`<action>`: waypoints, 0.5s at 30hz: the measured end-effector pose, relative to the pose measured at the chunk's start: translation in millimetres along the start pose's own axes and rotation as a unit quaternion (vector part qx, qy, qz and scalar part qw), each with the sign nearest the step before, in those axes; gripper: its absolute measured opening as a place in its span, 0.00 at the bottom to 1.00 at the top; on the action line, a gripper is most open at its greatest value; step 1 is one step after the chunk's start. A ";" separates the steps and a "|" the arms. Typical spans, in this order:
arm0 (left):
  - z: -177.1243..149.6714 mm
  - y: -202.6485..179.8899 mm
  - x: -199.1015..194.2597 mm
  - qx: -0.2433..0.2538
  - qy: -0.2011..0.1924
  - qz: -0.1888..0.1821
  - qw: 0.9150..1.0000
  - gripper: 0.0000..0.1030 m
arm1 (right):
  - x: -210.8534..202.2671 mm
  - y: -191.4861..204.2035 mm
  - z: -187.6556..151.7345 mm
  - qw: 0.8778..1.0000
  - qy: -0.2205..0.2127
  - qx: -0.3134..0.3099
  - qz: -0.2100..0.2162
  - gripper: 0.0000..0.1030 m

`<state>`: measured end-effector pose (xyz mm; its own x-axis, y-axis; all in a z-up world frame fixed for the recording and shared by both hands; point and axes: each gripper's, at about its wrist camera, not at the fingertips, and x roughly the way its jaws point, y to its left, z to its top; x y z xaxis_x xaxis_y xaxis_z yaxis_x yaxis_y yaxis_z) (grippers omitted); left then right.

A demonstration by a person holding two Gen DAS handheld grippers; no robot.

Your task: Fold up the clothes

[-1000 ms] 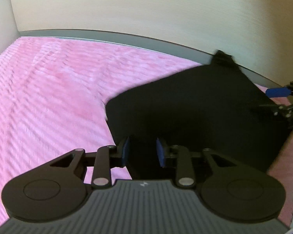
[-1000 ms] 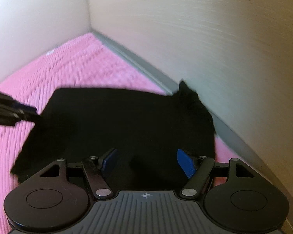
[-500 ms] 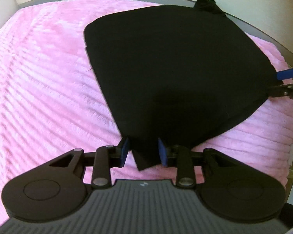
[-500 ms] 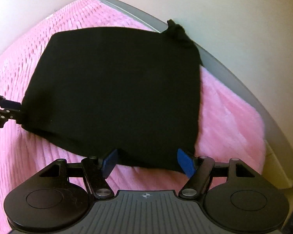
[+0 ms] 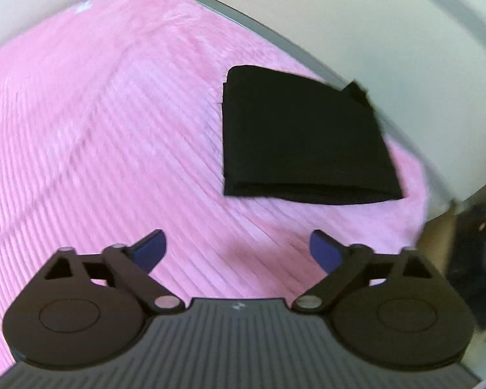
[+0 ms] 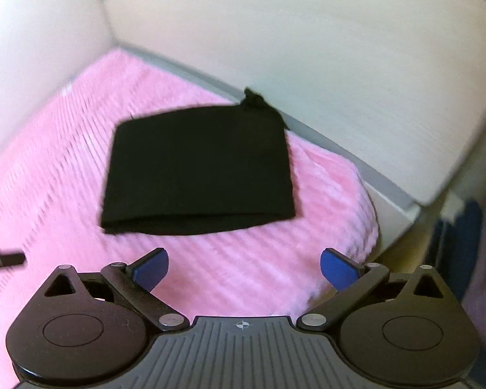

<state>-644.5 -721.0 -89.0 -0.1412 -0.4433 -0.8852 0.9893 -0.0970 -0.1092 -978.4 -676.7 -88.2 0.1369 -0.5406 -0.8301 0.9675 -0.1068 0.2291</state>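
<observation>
1. Underneath everything, my pink ribbed blanket [image 5: 90,136] covers the bed, which runs to a pale wall [image 6: 307,32] on the far side.
2. On the blanket's far right part lies the black garment [image 5: 298,136], folded into a flat rectangle, its layered edge facing me and a small bunched bit at its far right corner beside the wall.
3. My left gripper [image 5: 238,249] hovers near me above bare blanket, fingers spread wide, holding nothing.
4. My right gripper [image 6: 244,267] is likewise spread wide and empty, just short of the garment's near edge.
</observation>
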 end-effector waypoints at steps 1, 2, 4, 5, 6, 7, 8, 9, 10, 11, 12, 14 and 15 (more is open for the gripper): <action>-7.4 -0.5 -14.4 -0.007 -0.004 -0.003 1.000 0.97 | -14.6 6.9 -6.4 1.000 -0.009 0.011 -0.001 0.99; -14.7 -1.1 -28.8 -0.014 -0.009 -0.006 1.000 0.98 | -29.7 13.5 -13.0 1.000 -0.017 0.020 -0.003 0.99; -28.5 -1.6 -56.4 -0.003 -0.021 -0.004 1.000 0.98 | -59.4 24.6 -25.1 0.999 -0.030 0.018 -0.007 0.99; -34.9 -2.1 -68.6 0.001 -0.027 -0.006 1.000 0.98 | -73.0 30.1 -30.2 0.999 -0.038 0.013 -0.009 0.99; -42.0 -2.4 -80.8 0.001 -0.032 -0.016 0.999 0.98 | -86.5 35.5 -35.3 0.999 -0.045 0.009 -0.010 0.99; -50.3 -2.1 -94.8 0.001 -0.037 -0.028 0.999 0.98 | -100.1 41.0 -40.4 0.999 -0.053 0.005 -0.011 0.99; -55.3 -3.7 -103.4 0.004 -0.040 -0.028 0.999 0.98 | -113.1 46.0 -45.5 0.998 -0.060 0.000 -0.012 0.99; -60.2 -5.4 -111.9 0.008 -0.042 -0.027 0.999 0.98 | -123.7 49.5 -50.7 0.998 -0.062 -0.002 -0.012 0.99; -65.2 -7.0 -120.4 0.012 -0.044 -0.027 0.999 0.98 | -132.2 52.6 -55.3 0.998 -0.063 -0.002 -0.011 1.00; -68.9 -9.2 -127.8 0.012 -0.046 -0.026 0.999 0.98 | -138.7 54.9 -59.0 0.998 -0.064 0.000 -0.013 1.00; -72.2 -9.9 -132.8 0.008 -0.048 -0.028 0.998 0.98 | -143.2 56.7 -61.8 0.998 -0.066 0.002 -0.016 1.00; -77.1 -12.4 -142.4 0.001 -0.050 -0.030 0.998 0.98 | -153.0 59.4 -64.9 0.997 -0.073 0.005 -0.018 1.00; -78.9 -13.9 -148.5 0.000 -0.050 -0.030 0.998 0.98 | -157.4 60.7 -65.2 0.997 -0.076 0.005 -0.018 1.00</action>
<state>-634.3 -583.5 8.3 -0.2035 -0.5240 -0.8270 0.9789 -0.1259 -0.1611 -927.4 -543.7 23.2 0.0684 -0.6560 -0.7517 0.9691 -0.1354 0.2064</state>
